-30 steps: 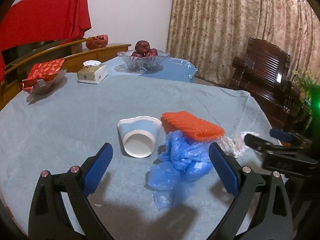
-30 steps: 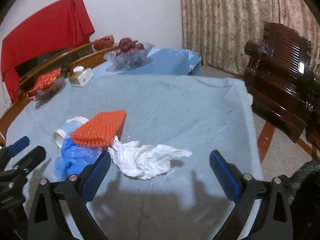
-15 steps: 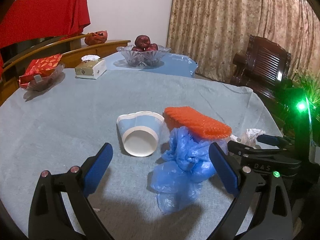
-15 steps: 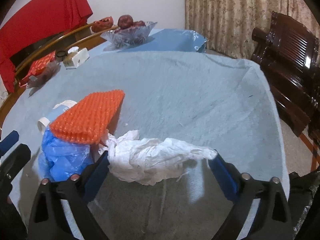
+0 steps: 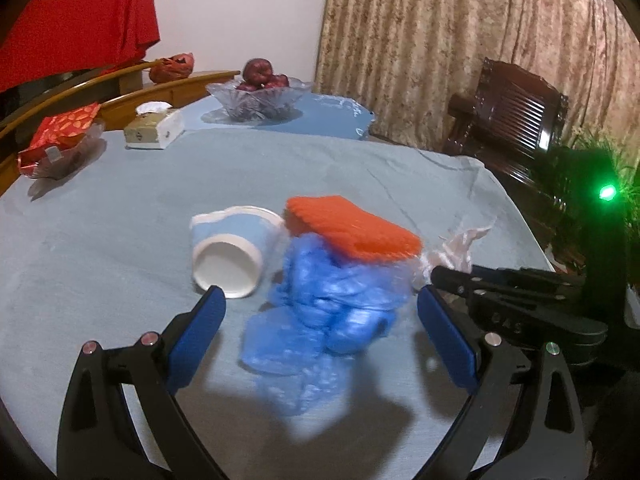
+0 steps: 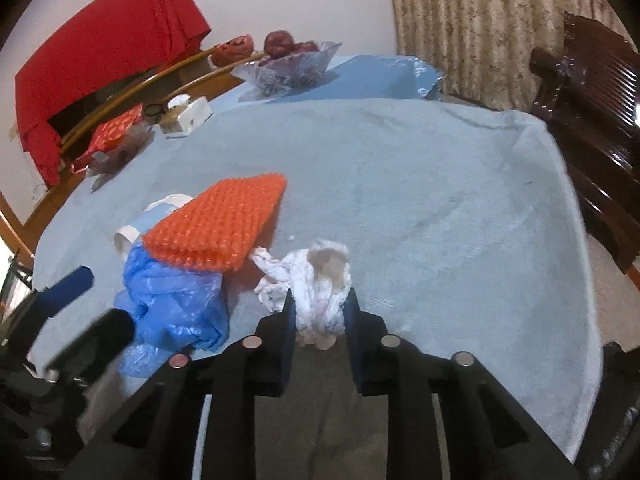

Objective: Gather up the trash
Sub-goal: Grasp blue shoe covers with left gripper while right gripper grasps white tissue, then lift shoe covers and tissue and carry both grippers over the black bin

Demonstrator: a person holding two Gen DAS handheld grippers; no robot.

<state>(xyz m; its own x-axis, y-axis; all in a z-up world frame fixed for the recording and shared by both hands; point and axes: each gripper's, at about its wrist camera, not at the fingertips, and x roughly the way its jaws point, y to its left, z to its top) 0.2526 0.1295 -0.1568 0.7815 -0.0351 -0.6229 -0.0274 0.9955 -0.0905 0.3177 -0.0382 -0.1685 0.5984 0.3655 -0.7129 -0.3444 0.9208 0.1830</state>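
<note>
My right claw has just been closing and now pinches the white tissue on the surface; my left claw stands spread around the blue bag.

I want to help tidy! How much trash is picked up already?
None looks put away yet. The right claw has just closed on the tissue, so that piece is in hand. The left claw is open over the blue bag. The bag, the orange mesh and the cup are left.
</note>
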